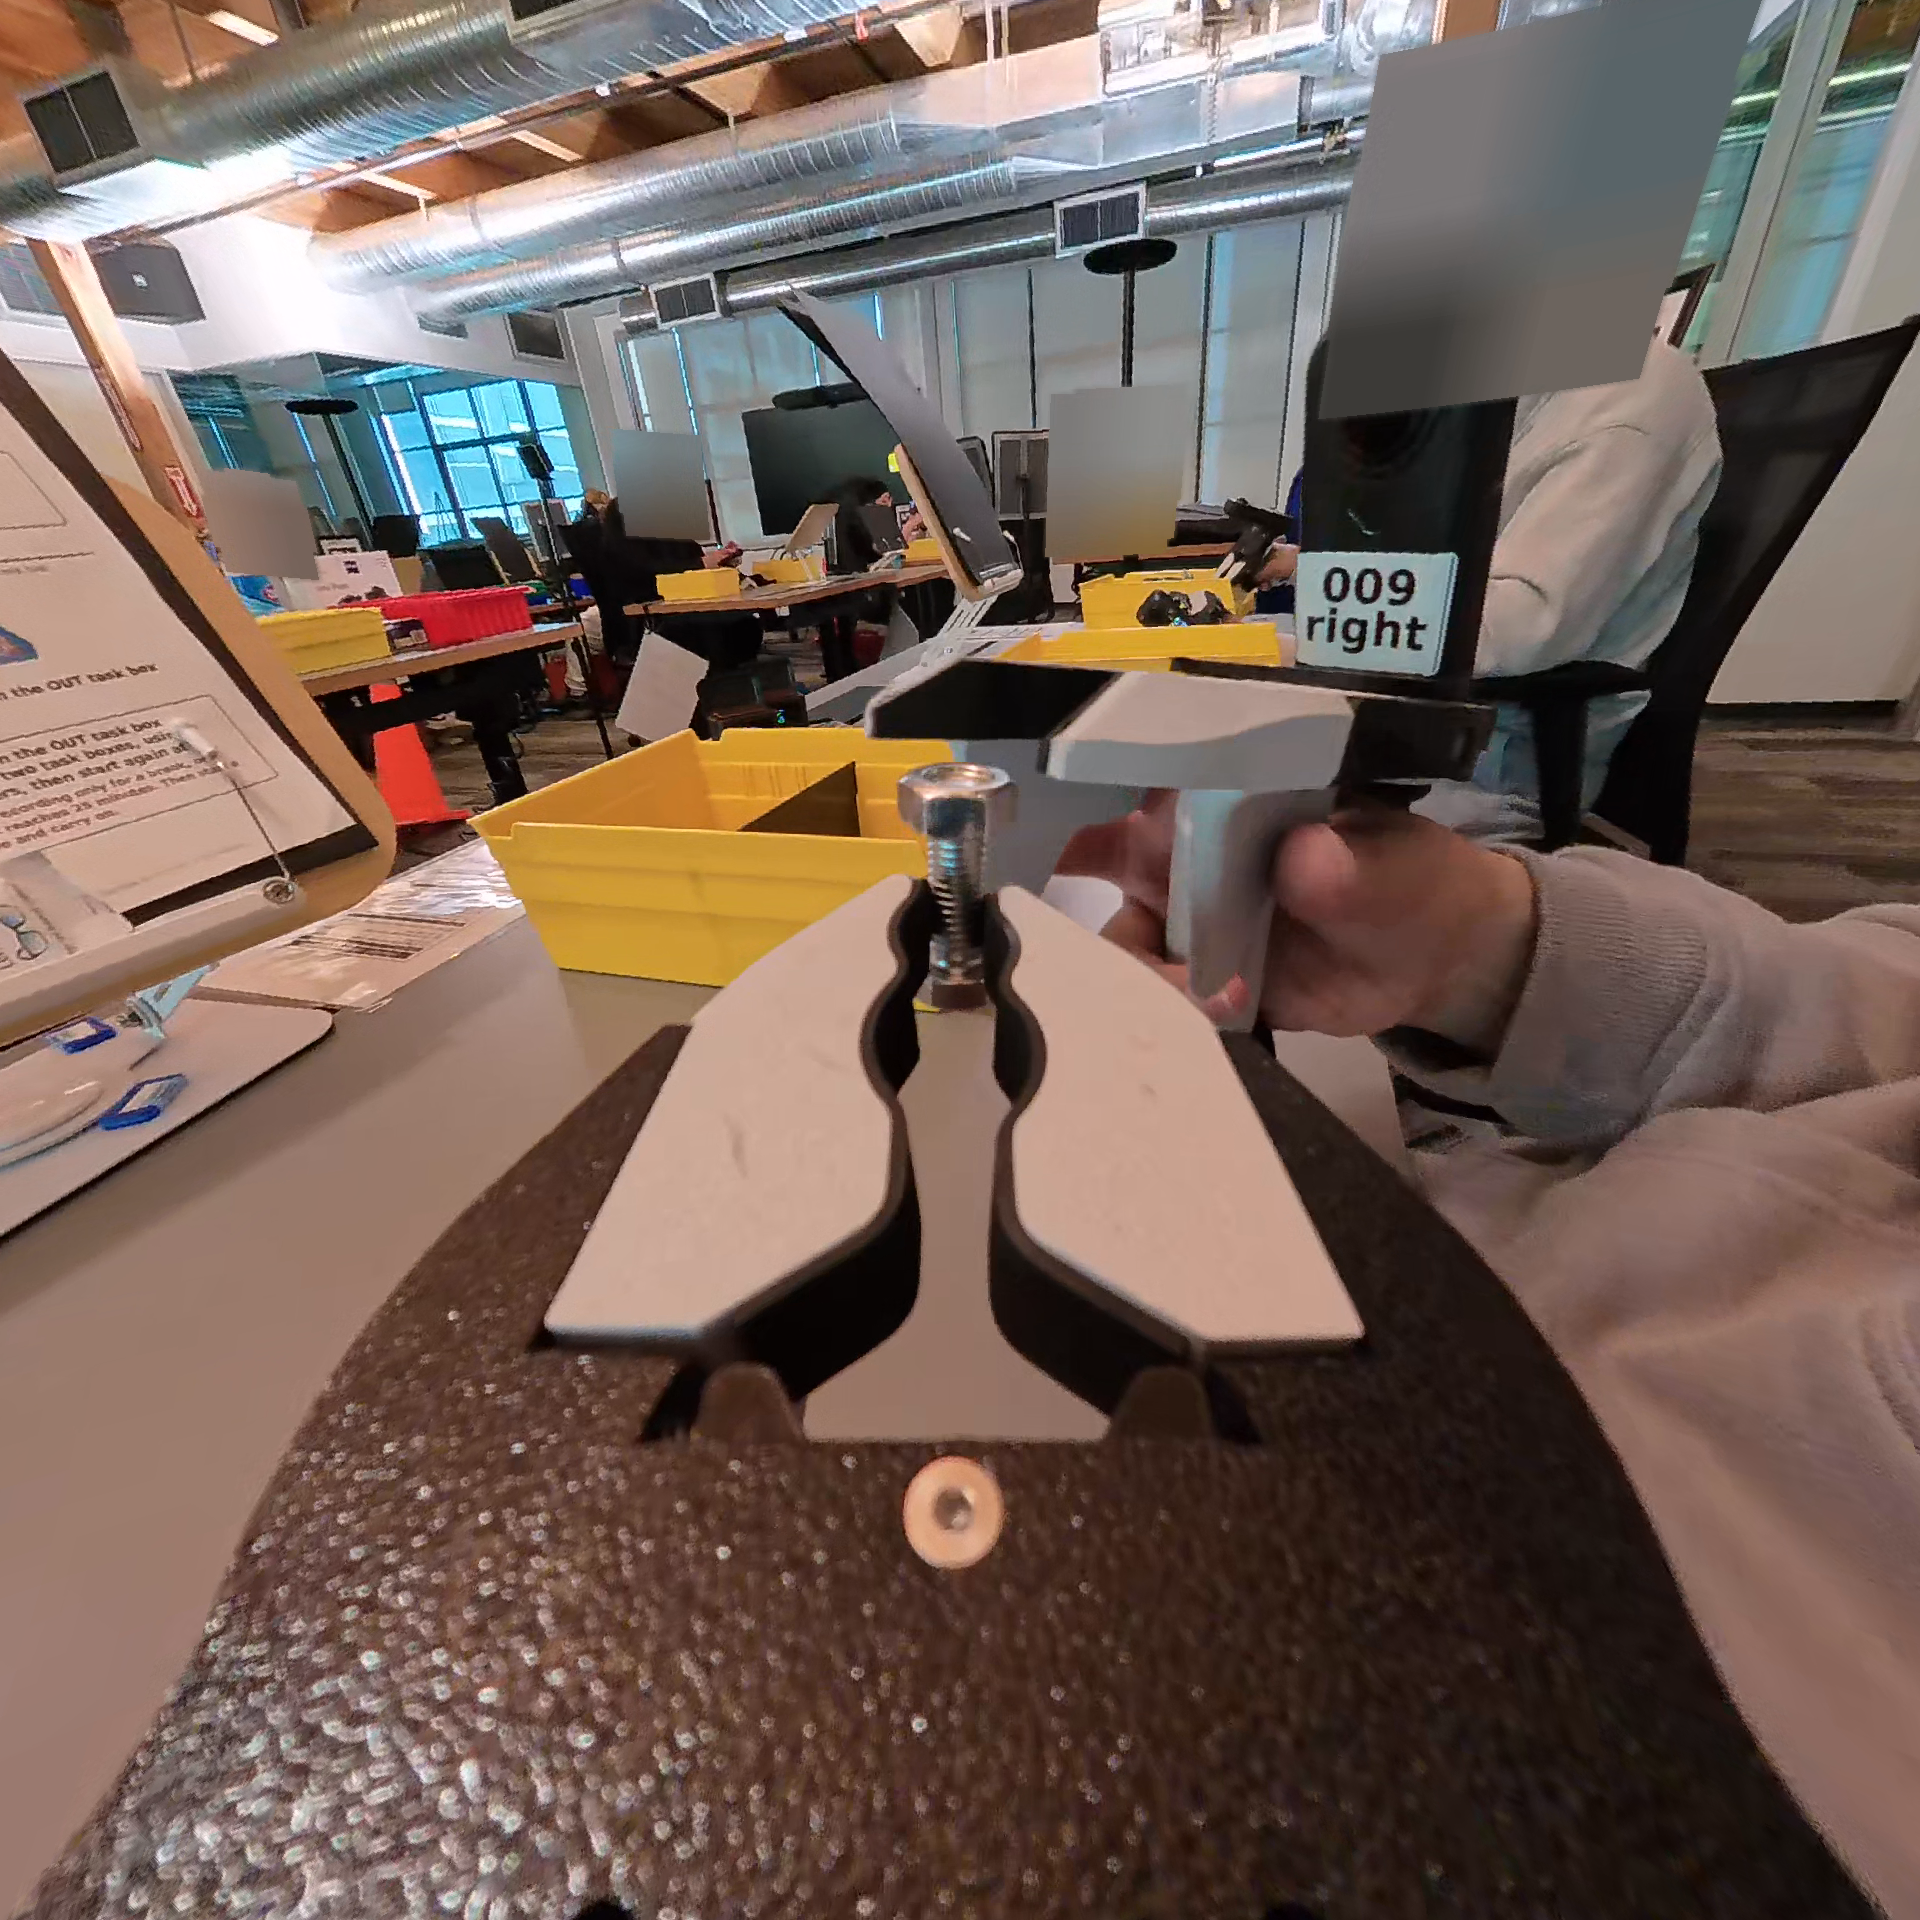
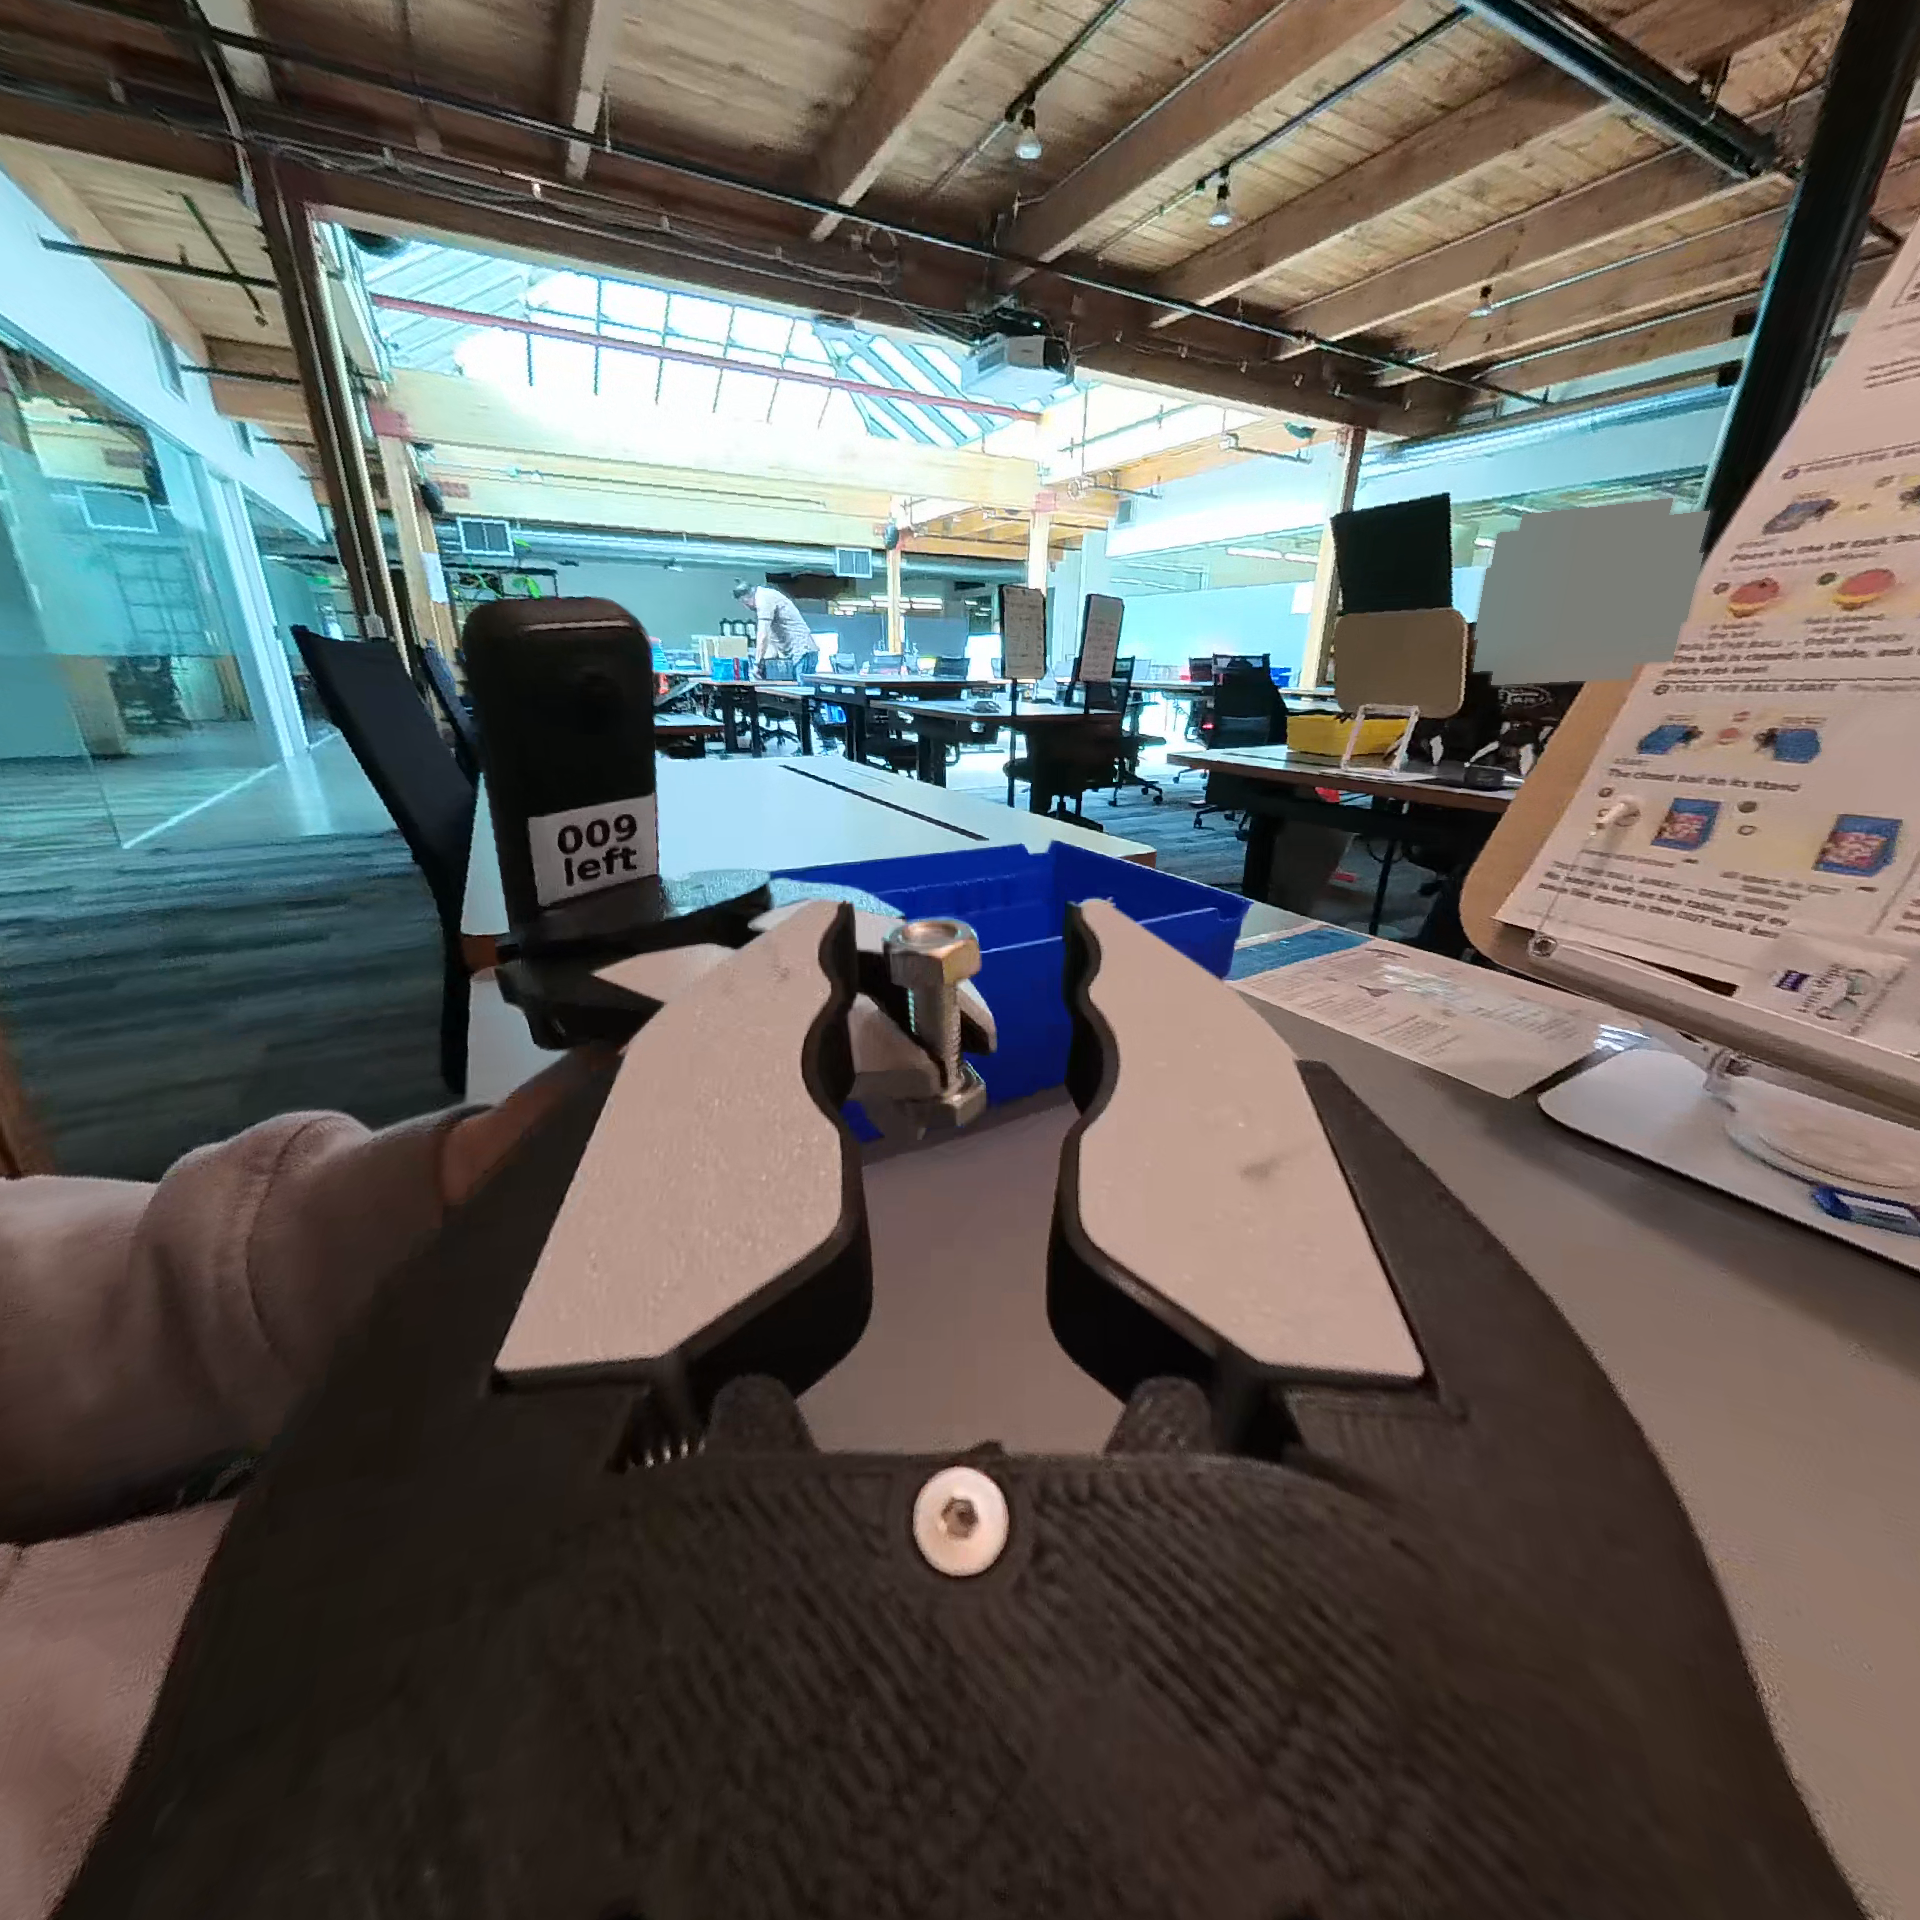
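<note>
I hold a silver bolt (image 1: 951,862) upright in my left gripper (image 1: 951,935), both pads pressed against its threaded shank, with a nut at each end: one at the top, one just below my fingertips, close over the grey table (image 1: 312,1195). My right gripper (image 2: 961,987) stands wide open, its fingers (image 2: 727,1091) on either side of the top nut (image 2: 932,951) without touching it. As I judge it, doing this well means keeping the left squeeze firm and the bolt vertical, then centring the right fingers level with the nut's flats before I close them, so they seat on flat faces rather than corners. Beyond the bolt in the left wrist view sits a yellow bin (image 1: 644,883) with a dark divider; what it holds I cannot see. In the right wrist view a blue bin (image 2: 1143,914) stands behind the bolt, and the part of its inside that shows looks bare.
</note>
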A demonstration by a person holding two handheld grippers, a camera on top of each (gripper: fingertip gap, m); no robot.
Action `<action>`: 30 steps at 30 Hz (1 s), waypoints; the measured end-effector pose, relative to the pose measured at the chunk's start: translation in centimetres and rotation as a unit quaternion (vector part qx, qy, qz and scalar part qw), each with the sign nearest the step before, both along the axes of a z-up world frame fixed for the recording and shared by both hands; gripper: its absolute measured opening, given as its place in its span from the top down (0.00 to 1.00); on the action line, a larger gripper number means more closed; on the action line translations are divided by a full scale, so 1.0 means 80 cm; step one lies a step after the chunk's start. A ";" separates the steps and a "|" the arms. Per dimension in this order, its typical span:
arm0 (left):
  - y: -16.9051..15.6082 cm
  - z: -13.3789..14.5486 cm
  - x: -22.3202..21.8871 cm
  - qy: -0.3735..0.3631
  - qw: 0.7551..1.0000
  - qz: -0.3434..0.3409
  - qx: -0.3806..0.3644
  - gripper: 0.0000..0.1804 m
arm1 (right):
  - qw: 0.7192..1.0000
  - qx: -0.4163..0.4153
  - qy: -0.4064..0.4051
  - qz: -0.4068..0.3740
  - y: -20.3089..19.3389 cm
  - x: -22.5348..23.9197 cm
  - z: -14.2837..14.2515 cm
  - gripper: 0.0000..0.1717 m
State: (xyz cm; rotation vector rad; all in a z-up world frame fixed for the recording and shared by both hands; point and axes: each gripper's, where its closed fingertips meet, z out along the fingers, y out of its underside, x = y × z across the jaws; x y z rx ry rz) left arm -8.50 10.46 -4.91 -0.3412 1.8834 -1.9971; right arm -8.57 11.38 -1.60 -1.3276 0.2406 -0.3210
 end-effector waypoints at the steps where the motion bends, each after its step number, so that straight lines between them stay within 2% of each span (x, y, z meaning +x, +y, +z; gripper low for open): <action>1: -0.001 -0.001 -0.001 0.001 1.000 0.002 0.002 0.95 | 1.000 0.001 0.003 -0.001 0.002 0.000 0.000 0.78; 9: -0.006 -0.006 0.000 0.026 0.999 -0.003 -0.018 0.95 | 0.999 -0.027 -0.009 -0.025 0.003 0.007 -0.012 0.83; 13: 0.003 -0.007 0.007 0.046 0.998 0.007 -0.032 0.95 | 0.999 -0.024 0.009 -0.048 -0.006 0.020 -0.014 0.77; 16: 0.011 0.001 0.006 0.052 0.997 -0.003 -0.059 0.95 | 0.997 -0.021 0.010 -0.069 -0.014 0.027 -0.012 0.79; 21: 0.004 0.000 0.003 0.041 0.998 0.000 -0.037 0.95 | 1.000 -0.015 0.002 -0.015 0.003 0.003 -0.005 0.77; 25: -0.002 -0.001 0.001 0.040 0.999 -0.001 -0.035 0.95 | 0.998 -0.016 -0.005 -0.054 0.003 0.011 -0.008 0.80; 28: 0.005 0.000 0.006 0.040 0.998 0.013 -0.035 0.95 | 0.999 -0.007 0.025 -0.047 -0.006 0.019 -0.009 0.76; 29: 0.009 0.002 0.007 0.039 0.998 0.016 -0.043 0.95 | 0.998 -0.005 0.029 -0.056 -0.010 0.023 -0.009 0.78; 30: 0.012 0.006 0.006 0.038 0.998 0.011 -0.056 0.95 | 0.996 -0.004 0.030 -0.080 -0.018 0.031 -0.009 0.85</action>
